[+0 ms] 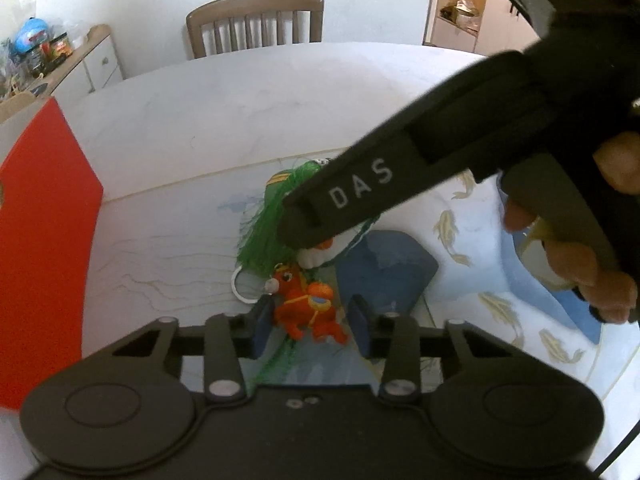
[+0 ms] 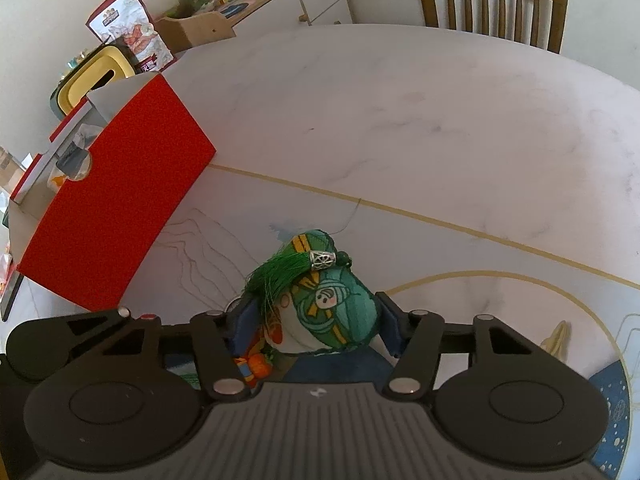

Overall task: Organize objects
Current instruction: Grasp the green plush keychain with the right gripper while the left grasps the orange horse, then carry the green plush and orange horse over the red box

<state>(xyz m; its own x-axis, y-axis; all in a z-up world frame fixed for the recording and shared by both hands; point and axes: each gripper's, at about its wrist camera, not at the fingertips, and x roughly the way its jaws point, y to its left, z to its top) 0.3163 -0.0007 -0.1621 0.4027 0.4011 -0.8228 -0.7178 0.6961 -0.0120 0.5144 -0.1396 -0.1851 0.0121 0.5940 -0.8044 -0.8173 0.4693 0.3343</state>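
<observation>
Where the printed mat (image 1: 460,232) covers the white table (image 2: 400,120), a green embroidered sachet (image 2: 336,308) sits between the right gripper (image 2: 316,322) fingers, which appear closed against its sides. Its long axis runs away from the camera, toward the far table edge. A green tassel (image 2: 276,280) with a silver bead (image 2: 322,260) drapes leftward across its top; a stitched face shows on its front. An orange knitted charm (image 1: 308,306) lies between the parted left gripper (image 1: 310,322) fingers, ungripped. A red box (image 2: 116,208) stands well left.
</observation>
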